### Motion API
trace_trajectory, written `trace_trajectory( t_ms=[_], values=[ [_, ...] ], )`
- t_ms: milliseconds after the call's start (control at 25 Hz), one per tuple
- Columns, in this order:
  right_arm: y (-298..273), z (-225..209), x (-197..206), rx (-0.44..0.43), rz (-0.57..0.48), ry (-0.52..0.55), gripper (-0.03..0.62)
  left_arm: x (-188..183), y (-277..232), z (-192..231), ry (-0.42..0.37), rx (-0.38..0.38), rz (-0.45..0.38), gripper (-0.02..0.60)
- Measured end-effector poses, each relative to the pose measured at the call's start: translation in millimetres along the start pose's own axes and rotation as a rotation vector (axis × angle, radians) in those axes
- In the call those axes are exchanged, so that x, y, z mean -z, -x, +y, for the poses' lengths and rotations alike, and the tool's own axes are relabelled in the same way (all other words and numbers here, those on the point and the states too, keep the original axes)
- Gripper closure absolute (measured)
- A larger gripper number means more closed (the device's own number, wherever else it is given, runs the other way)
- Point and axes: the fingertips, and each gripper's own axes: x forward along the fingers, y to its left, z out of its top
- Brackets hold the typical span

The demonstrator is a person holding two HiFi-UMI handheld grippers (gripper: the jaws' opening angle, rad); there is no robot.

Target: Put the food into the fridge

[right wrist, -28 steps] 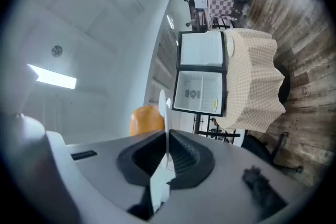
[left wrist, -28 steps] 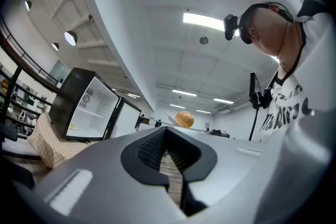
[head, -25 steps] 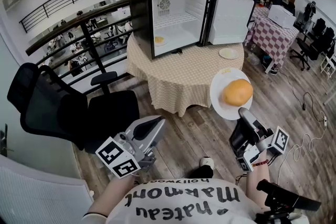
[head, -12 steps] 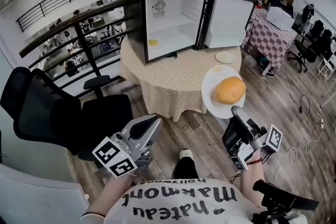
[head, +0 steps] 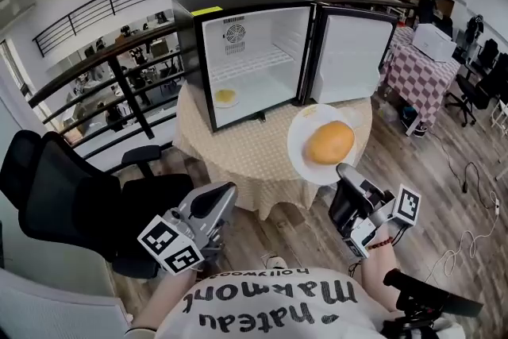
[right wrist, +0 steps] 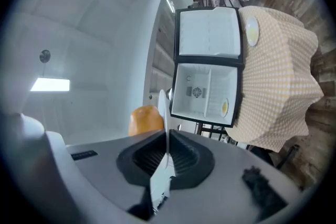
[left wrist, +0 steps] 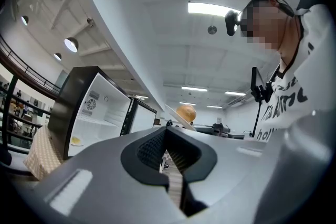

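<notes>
A white plate [head: 311, 156] carrying a round orange bun [head: 330, 141] hangs in the air before the table, tilted. My right gripper [head: 342, 173] is shut on the plate's near rim. In the right gripper view the plate [right wrist: 164, 107] runs edge-on between the jaws, with the bun [right wrist: 146, 119] on its left. The black mini fridge [head: 254, 52] stands on the checked tablecloth [head: 246, 163] with its door [head: 349, 52] swung wide. A small plate of yellow food [head: 225, 97] lies on its floor. My left gripper [head: 216, 201] is held low at the left, shut and empty.
A black office chair [head: 71, 194] stands at the left by a dark railing [head: 119, 67]. Another small plate [right wrist: 252, 31] lies on the table by the fridge door. A red-checked table [head: 425, 75], chairs and floor cables are at the right; people stand far behind.
The table and fridge have come nearer. The plate with the bun has travelled with the right gripper and now shows against the table's front edge. The left gripper keeps its pose.
</notes>
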Motion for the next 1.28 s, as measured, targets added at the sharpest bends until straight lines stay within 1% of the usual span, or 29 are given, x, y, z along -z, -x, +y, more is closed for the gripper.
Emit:
trace_trajectory(
  t_ms=[160, 280, 480, 560, 680, 840, 920, 1080, 1200, 1280],
  values=[
    [-30, -18, -44, -0.006, 0.029, 0.001, 0.57, 3, -31, 43, -0.002, -0.068, -0.01, 0.575],
    [-47, -32, -73, 0.001, 0.05, 0.005, 0.569, 8, -50, 67, 0.003, -0.11, -0.013, 0.575],
    [-71, -51, -109, 0.014, 0.089, 0.009, 0.569, 11, -75, 92, 0.007, -0.165, -0.044, 0.575],
    [-80, -58, -119, 0.009, 0.098, 0.007, 0.569, 13, -83, 96, 0.012, -0.174, -0.045, 0.575],
    [-90, -67, -129, -0.002, 0.106, -0.013, 0.569, 18, -93, 101, 0.012, -0.175, -0.031, 0.575],
    [-99, -84, -137, 0.015, 0.114, -0.041, 0.569, 22, -101, 107, 0.024, -0.185, -0.03, 0.575],
    [-105, -90, -137, 0.027, 0.125, -0.051, 0.569, 23, -104, 109, 0.024, -0.195, -0.021, 0.575],
    [-116, -104, -133, 0.05, 0.153, -0.068, 0.569, 32, -106, 115, 0.037, -0.237, 0.014, 0.575],
    [-121, -117, -131, 0.071, 0.173, -0.072, 0.569, 36, -106, 118, 0.057, -0.247, 0.012, 0.575],
    [-127, -124, -132, 0.079, 0.183, -0.069, 0.569, 36, -105, 120, 0.056, -0.254, 0.01, 0.575]
  ],
)
